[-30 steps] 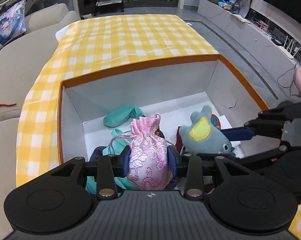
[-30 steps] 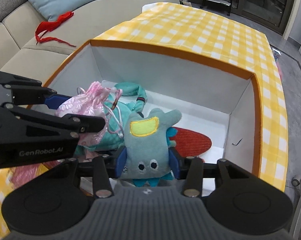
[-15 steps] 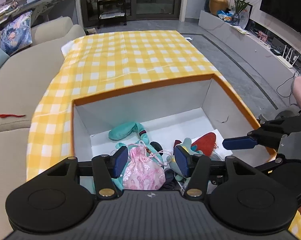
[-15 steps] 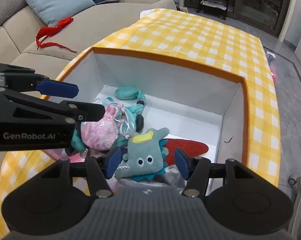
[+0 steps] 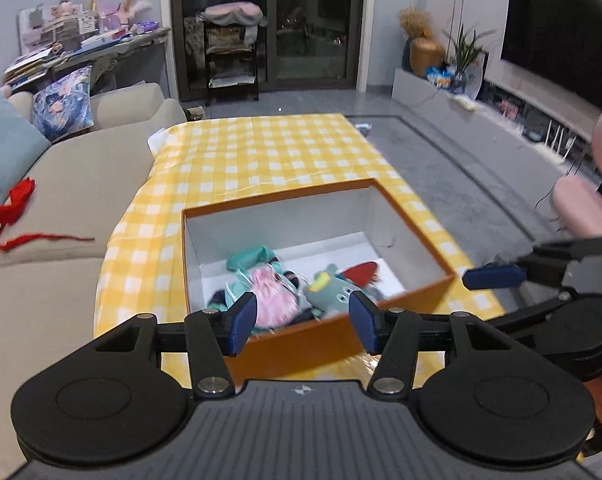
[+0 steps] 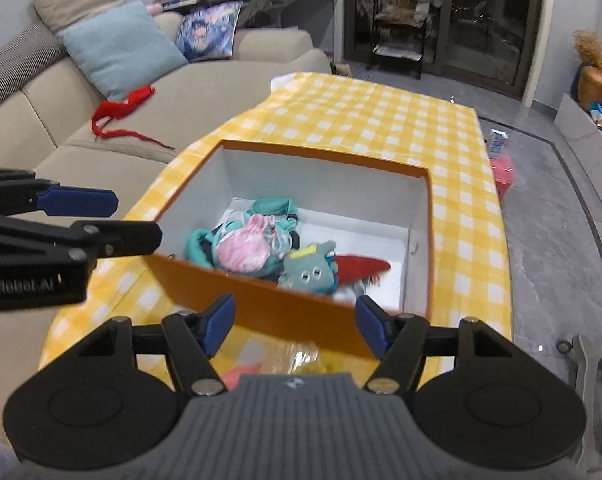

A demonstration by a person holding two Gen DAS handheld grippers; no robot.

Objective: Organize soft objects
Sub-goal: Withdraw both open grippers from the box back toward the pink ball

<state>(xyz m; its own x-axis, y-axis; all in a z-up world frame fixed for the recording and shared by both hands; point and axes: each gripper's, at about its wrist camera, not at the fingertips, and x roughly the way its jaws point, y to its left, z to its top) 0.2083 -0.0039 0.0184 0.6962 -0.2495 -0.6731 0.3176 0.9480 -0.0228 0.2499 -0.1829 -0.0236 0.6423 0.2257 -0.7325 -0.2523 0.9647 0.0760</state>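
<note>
An orange box (image 5: 301, 344) (image 6: 285, 312) with white inside stands on the yellow checked tablecloth. In it lie a pink satin pouch (image 5: 275, 306) (image 6: 245, 250), a grey-blue plush creature (image 5: 329, 290) (image 6: 311, 274), teal soft items (image 5: 249, 258) (image 6: 273, 206) and a red soft piece (image 5: 363, 272) (image 6: 363, 266). My left gripper (image 5: 303, 322) is open and empty, above the box's near wall. My right gripper (image 6: 295, 328) is open and empty, also in front of the near wall. Each gripper shows in the other's view, the right one (image 5: 497, 276) and the left one (image 6: 77, 202).
A beige sofa (image 5: 61, 216) (image 6: 149, 116) with cushions and a red ribbon (image 5: 9, 216) (image 6: 121, 112) runs along the left. The tablecloth (image 5: 261, 160) (image 6: 373, 120) stretches beyond the box. Pink and yellow items (image 6: 285, 362) lie under the right gripper. Grey floor is at right.
Both grippers let go of the pouch and the plush, which dropped into the box. Both grippers opened wide and pulled back and up, away from the box.
</note>
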